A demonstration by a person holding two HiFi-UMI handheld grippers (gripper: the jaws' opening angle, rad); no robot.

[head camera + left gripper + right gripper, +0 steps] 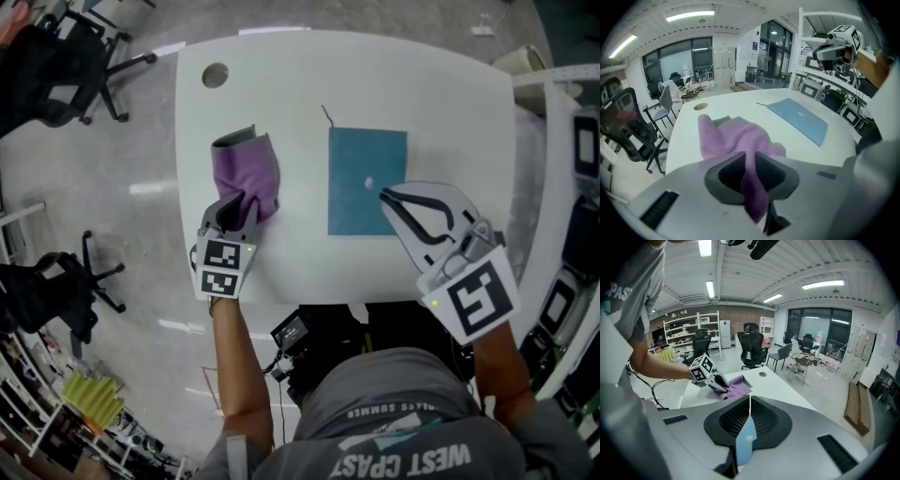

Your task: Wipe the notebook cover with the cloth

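Observation:
A purple cloth (pixel 246 173) lies bunched on the white table (pixel 375 75), left of the blue notebook (pixel 361 183), which lies flat and closed. My left gripper (pixel 246 201) is at the cloth's near edge, and its jaws are shut on a fold of the cloth (pixel 736 136). In the left gripper view the fold runs down between the pads (pixel 768 171). My right gripper (pixel 385 195) has its tips over the notebook's right part, jaws shut with nothing between them. In the right gripper view the notebook (pixel 746 439) shows below the closed jaws.
A round cable hole (pixel 215 75) sits in the table's far left corner. A thin dark strand (pixel 327 115) lies by the notebook's far left corner. Black office chairs (pixel 56 75) stand on the floor to the left. Shelving (pixel 572 187) runs along the table's right side.

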